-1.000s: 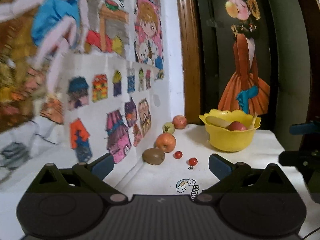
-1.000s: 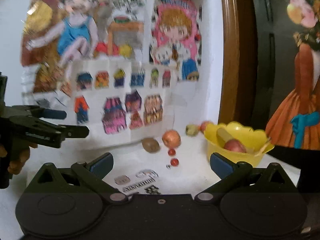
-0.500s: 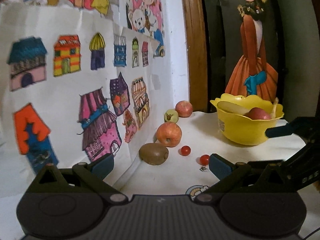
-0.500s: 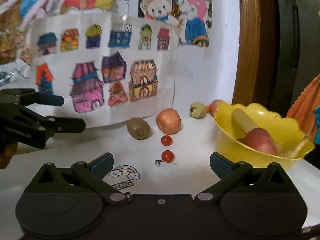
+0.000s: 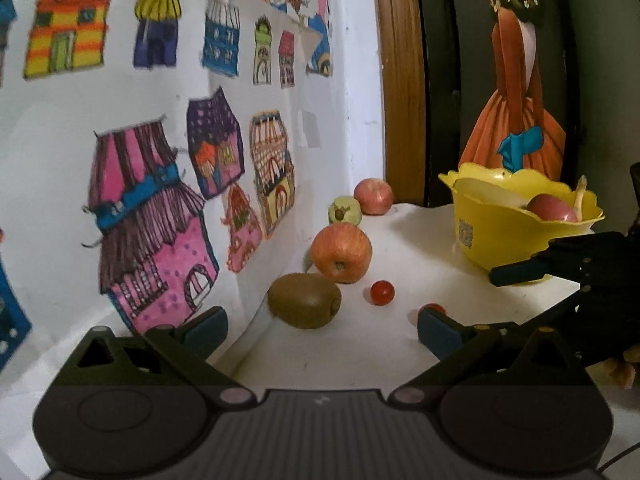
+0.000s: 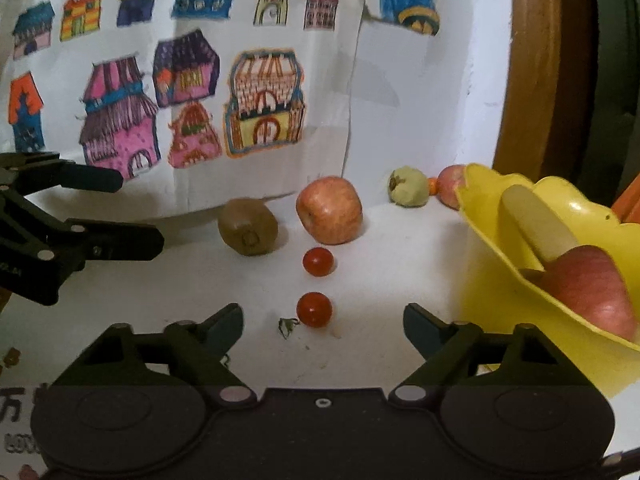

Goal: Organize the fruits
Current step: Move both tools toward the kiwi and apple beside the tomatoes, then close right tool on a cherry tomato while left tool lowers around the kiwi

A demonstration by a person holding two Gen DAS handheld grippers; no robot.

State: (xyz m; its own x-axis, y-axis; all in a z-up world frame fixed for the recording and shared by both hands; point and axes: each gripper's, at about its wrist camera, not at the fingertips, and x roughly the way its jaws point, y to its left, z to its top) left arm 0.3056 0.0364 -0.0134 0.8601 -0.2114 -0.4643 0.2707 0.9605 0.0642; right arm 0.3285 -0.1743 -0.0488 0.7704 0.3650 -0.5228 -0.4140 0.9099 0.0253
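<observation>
The right gripper has its jaws spread wide and empty, and the nearer cherry tomato sits in the lower middle of the right wrist view, almost centred between the two blue tips and just ahead of them on the white counter. That alignment is what a grasp here would depend on: the tomato is round, so it has no long axis to match, and a short straight advance looks enough to bracket it. A small green stem scrap lies just to its left. The second cherry tomato is further up the frame on the same line, with the apple behind it and the kiwi to the apple's left, stem end facing the lens.

The left gripper is likewise wide open and holds nothing. In the left wrist view the kiwi lies just ahead, slightly left of centre, long axis running across the frame, so this gripper is nearer the kiwi and the right one nearer the tomato.

The yellow bowl fills the right of the frame, already holding a red apple and a pale long fruit. Its near side is cut off by the frame edge. In the left wrist view the nearer tomato is mostly hidden behind the right jaw tip. A green fruit and another apple behind it are partly hidden by the bowl rim
</observation>
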